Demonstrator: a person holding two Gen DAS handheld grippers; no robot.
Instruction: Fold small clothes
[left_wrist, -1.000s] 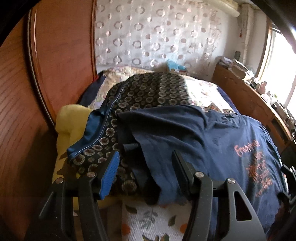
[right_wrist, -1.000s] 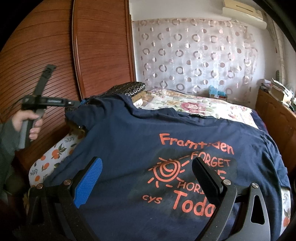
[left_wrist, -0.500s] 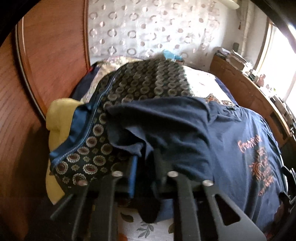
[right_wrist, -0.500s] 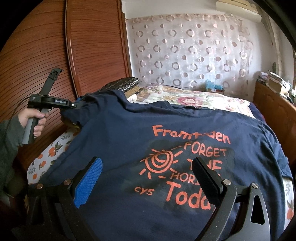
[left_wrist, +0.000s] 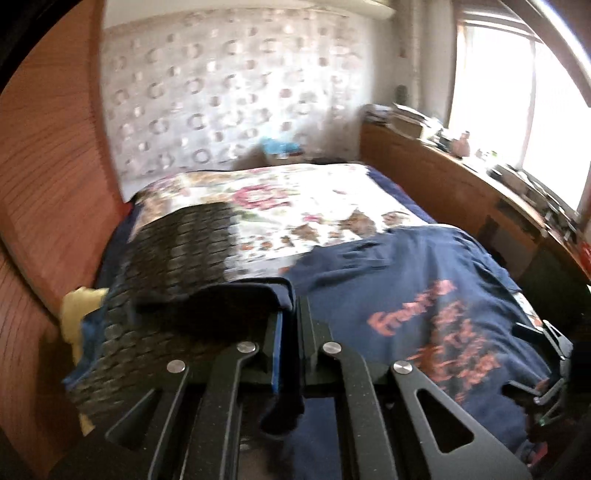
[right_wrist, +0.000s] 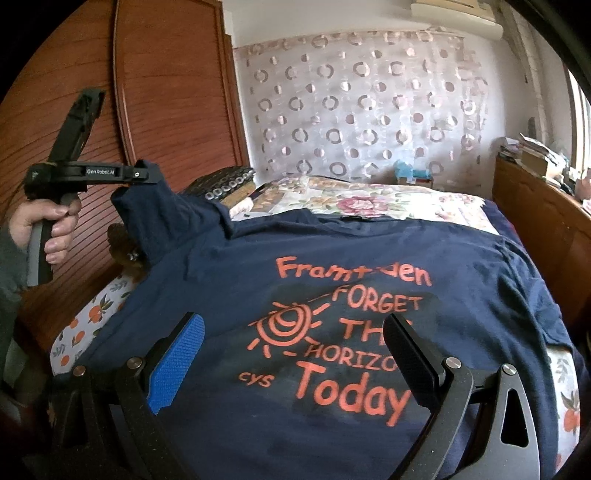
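Right wrist view shows our left claw (right_wrist: 147, 173) pinching the shirt's (right_wrist: 332, 258) upper-left sleeve, its body stretching lower right under our spread right claw (right_wrist: 295, 358).

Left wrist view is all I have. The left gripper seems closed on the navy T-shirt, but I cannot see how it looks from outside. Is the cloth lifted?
Observer: Yes. In the right wrist view the left gripper holds the T-shirt sleeve raised above the bed.
Operator: Is the right gripper holding anything?
Observer: No. The right gripper stands open over the printed chest.
Operator: What does the print say?
Observer: The bottom word is "Today".
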